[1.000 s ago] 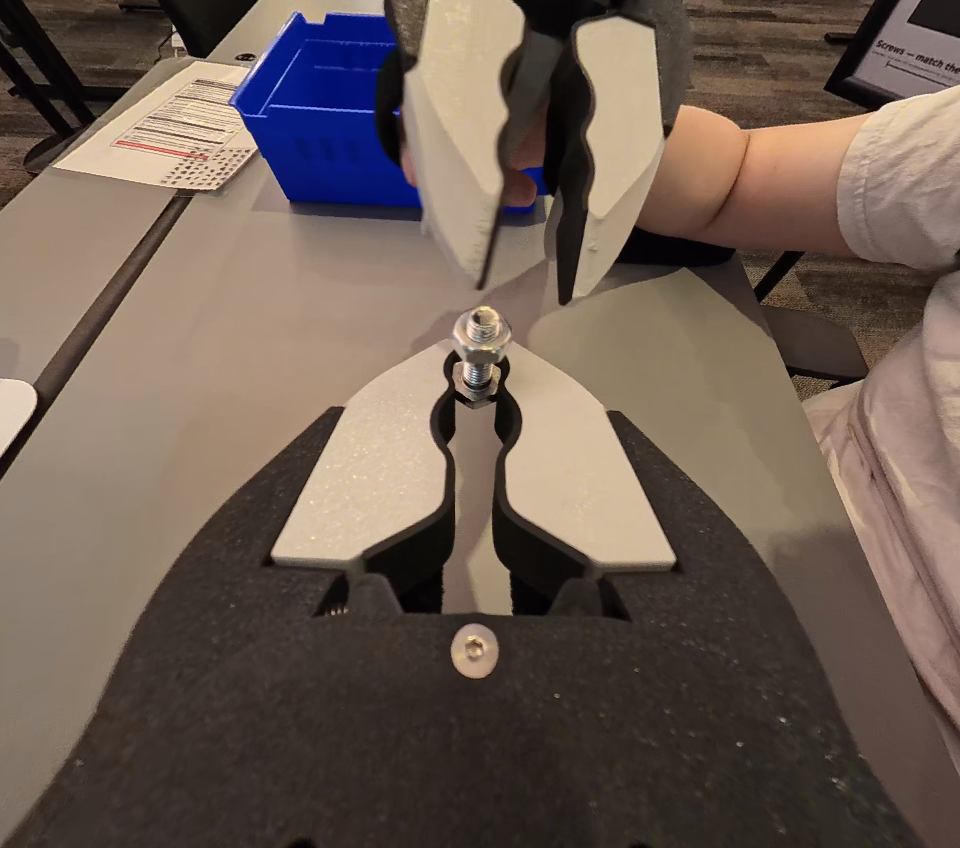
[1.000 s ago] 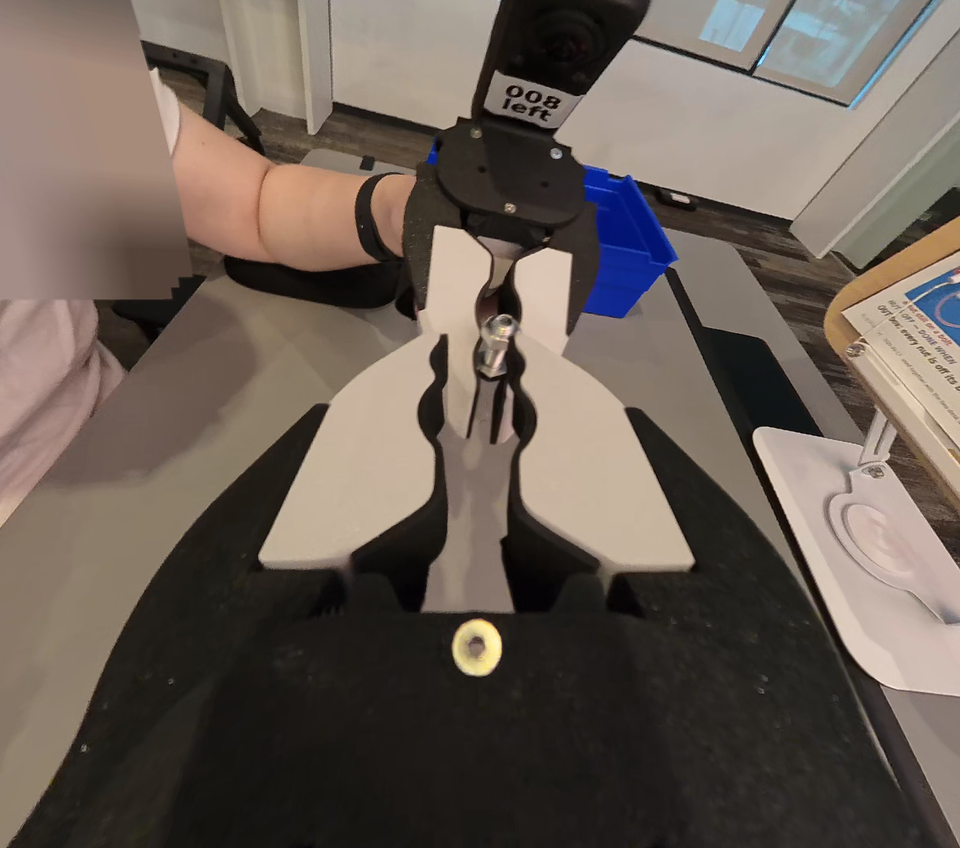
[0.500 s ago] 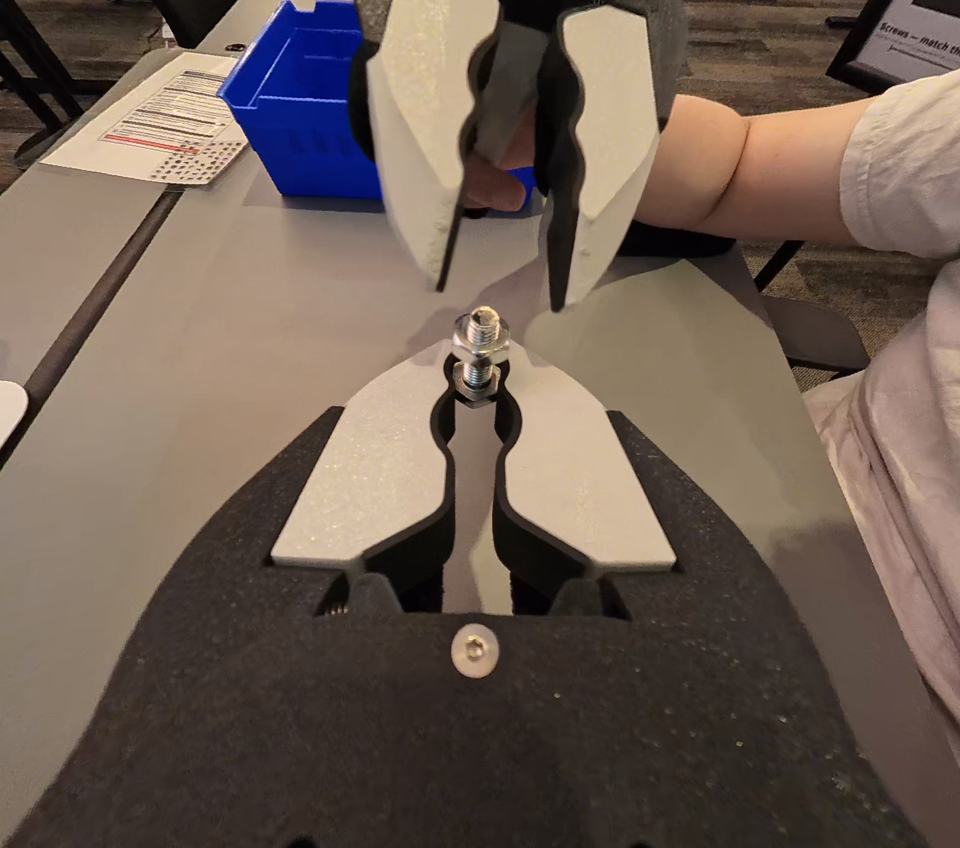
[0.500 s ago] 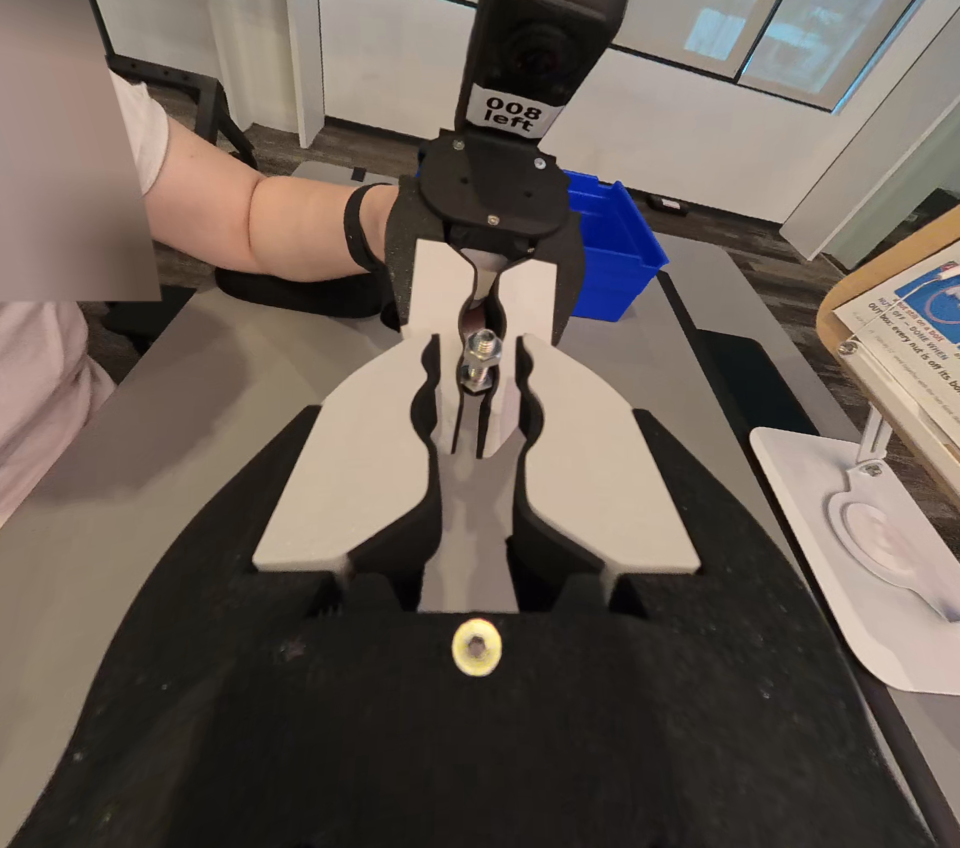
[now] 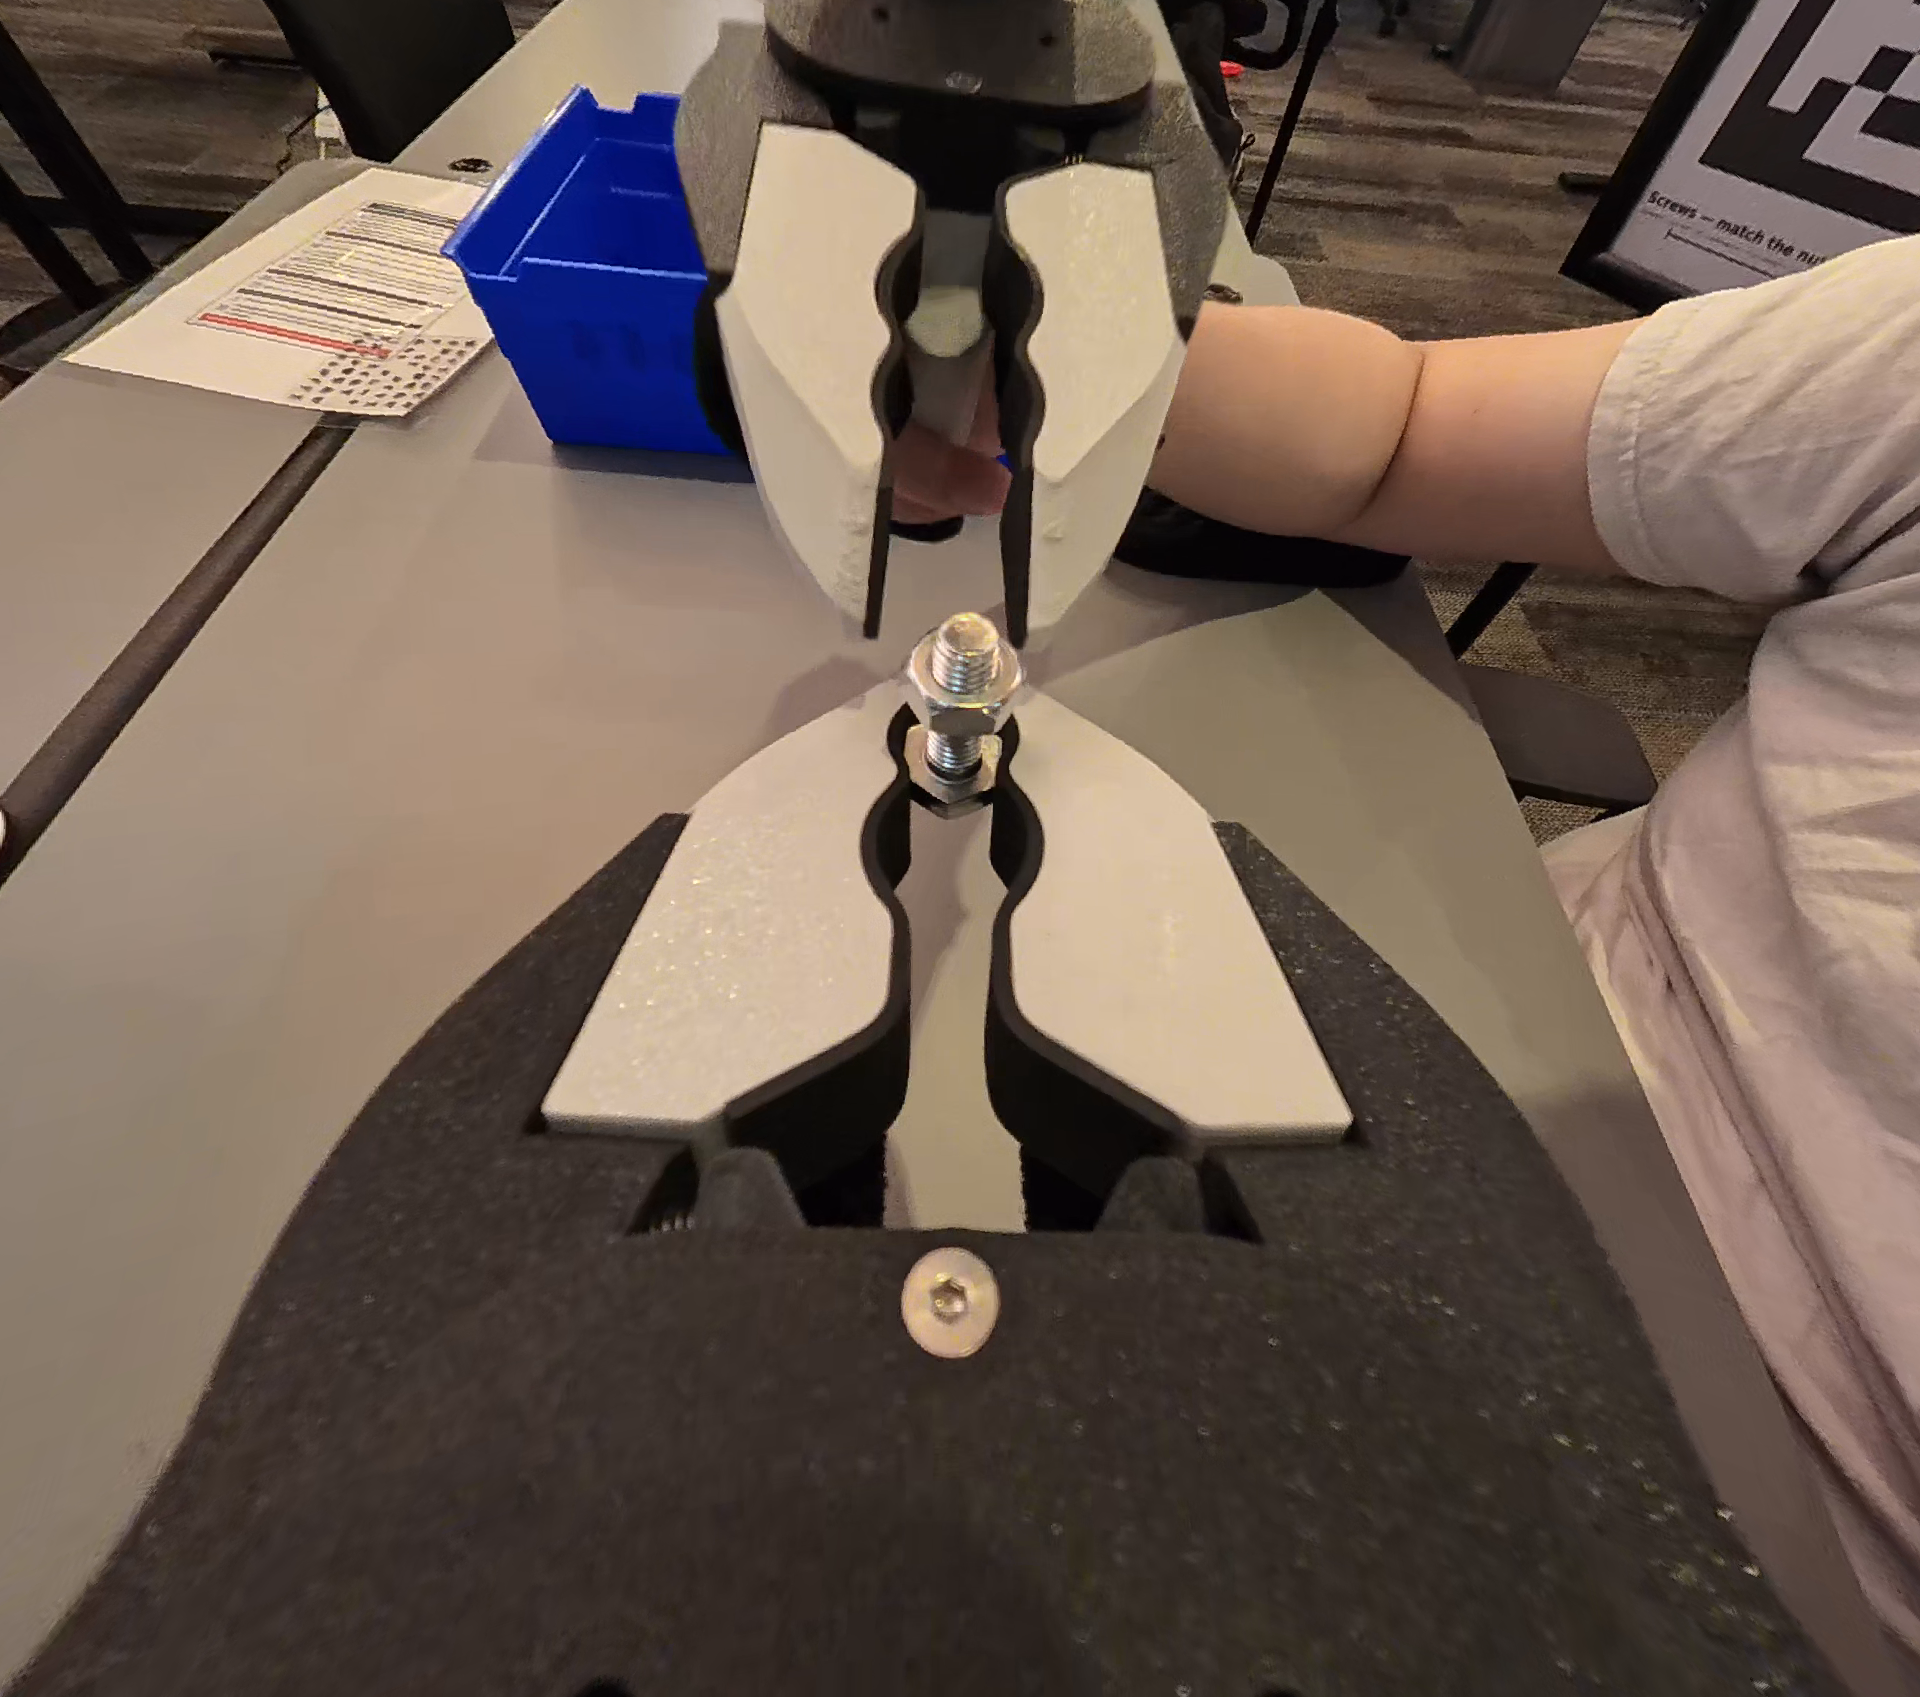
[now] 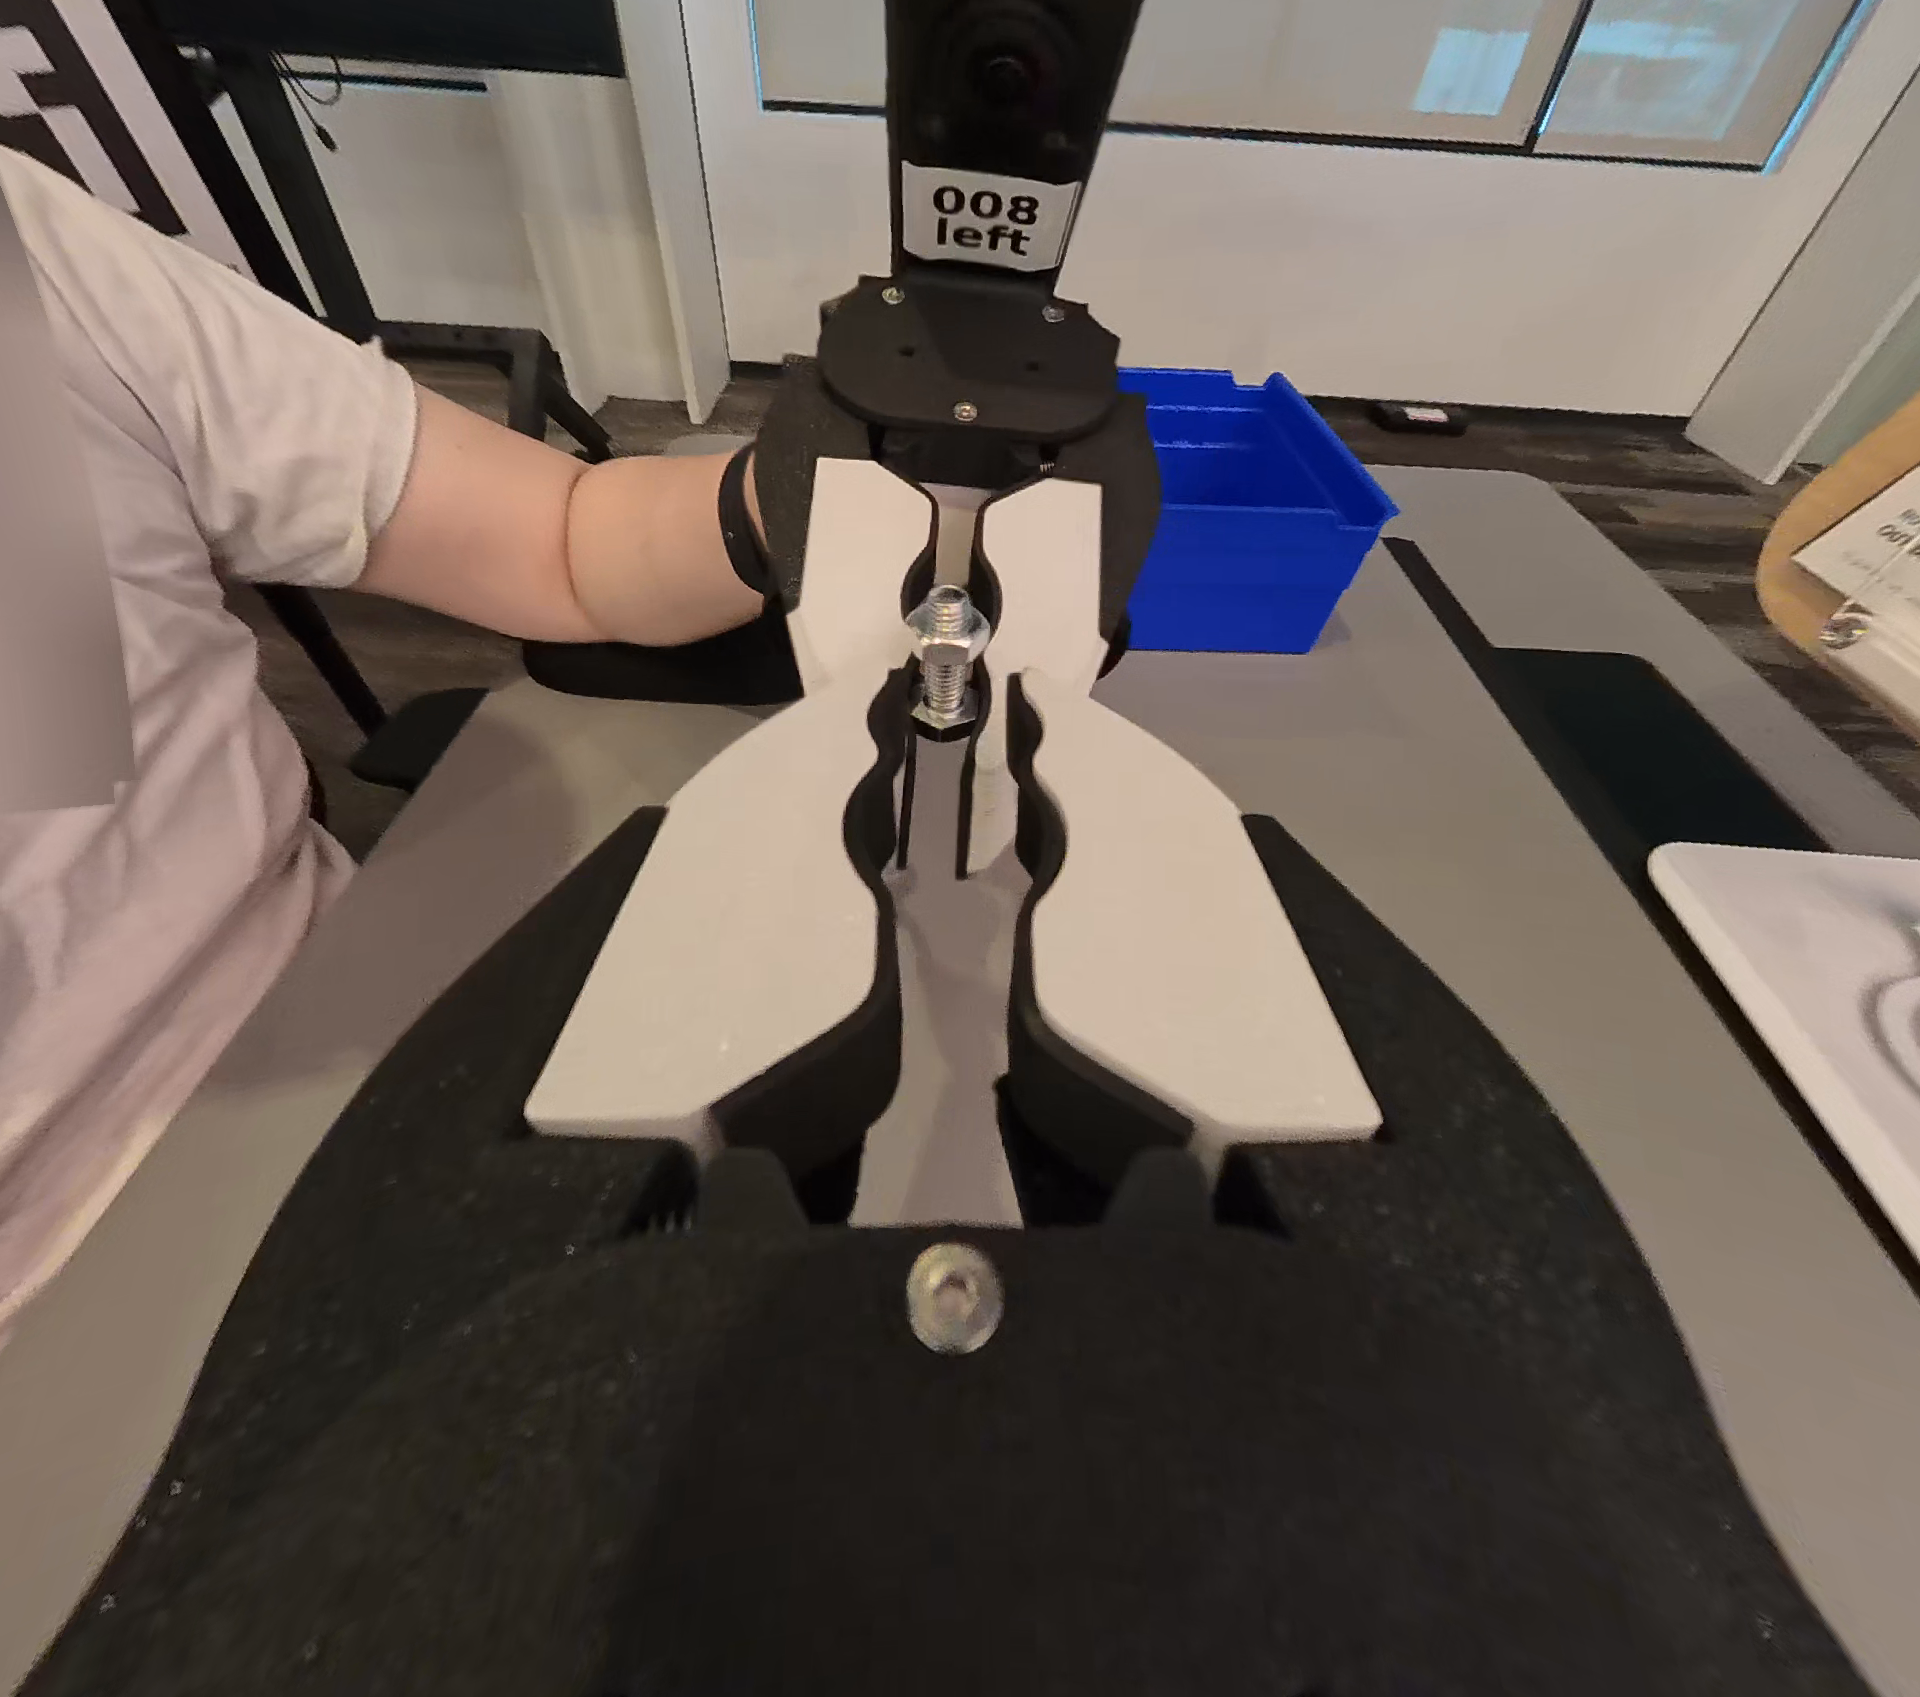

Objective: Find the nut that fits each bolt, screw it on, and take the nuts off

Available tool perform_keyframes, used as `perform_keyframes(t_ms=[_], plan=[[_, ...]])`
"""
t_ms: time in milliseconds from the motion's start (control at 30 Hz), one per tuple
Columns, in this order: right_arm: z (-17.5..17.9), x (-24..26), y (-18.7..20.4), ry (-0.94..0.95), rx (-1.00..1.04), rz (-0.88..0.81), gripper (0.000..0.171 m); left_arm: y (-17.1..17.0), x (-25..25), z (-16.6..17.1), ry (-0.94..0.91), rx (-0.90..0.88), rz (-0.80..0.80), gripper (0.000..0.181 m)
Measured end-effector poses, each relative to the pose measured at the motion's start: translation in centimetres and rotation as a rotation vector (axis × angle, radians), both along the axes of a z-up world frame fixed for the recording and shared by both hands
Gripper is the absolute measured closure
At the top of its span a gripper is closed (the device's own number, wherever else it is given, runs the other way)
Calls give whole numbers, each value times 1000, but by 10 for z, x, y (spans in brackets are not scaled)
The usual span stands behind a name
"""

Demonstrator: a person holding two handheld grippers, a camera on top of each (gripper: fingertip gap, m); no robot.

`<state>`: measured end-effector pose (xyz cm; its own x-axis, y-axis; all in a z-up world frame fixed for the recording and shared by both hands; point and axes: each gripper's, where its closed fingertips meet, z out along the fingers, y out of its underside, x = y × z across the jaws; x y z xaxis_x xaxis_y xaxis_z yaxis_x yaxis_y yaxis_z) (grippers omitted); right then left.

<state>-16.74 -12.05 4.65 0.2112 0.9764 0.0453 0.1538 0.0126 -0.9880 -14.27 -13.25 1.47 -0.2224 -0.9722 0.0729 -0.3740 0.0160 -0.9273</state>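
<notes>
A silver bolt stands upright, with a hex nut threaded near its top end. My left gripper is shut on the bolt's head end and holds it above the grey table. My right gripper faces it from the far side, open and empty. Its fingertips are just behind and above the nut, one on each side, not touching. In the right wrist view the nut and bolt sit between my right gripper's open tips, with the left gripper behind.
A blue bin stands on the table behind the right gripper, and shows in the right wrist view. A printed sheet lies at far left. A white tray lies at the right. The person's arm reaches across. Both grippers' tips are close together, under 4 cm apart.
My right gripper has straightened from a tilt, squared up facing the left one and come down closer to the nut. The left gripper and bolt have stayed put.
</notes>
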Motion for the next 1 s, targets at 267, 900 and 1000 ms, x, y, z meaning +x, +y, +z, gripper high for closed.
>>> perform_keyframes(t_ms=[267, 900, 1000], plan=[[-4, -12, -4, 91, -48, 60, 161, -3, 2, 1, -12, -3, -12, 172], [-3, -12, -3, 178, -185, 119, 164, -8, 1, 1, -11, -40, -51, 167], [-2, -10, 1, 223, -242, 125, 165, -5, 2, -1, -4, -26, -28, 163]])
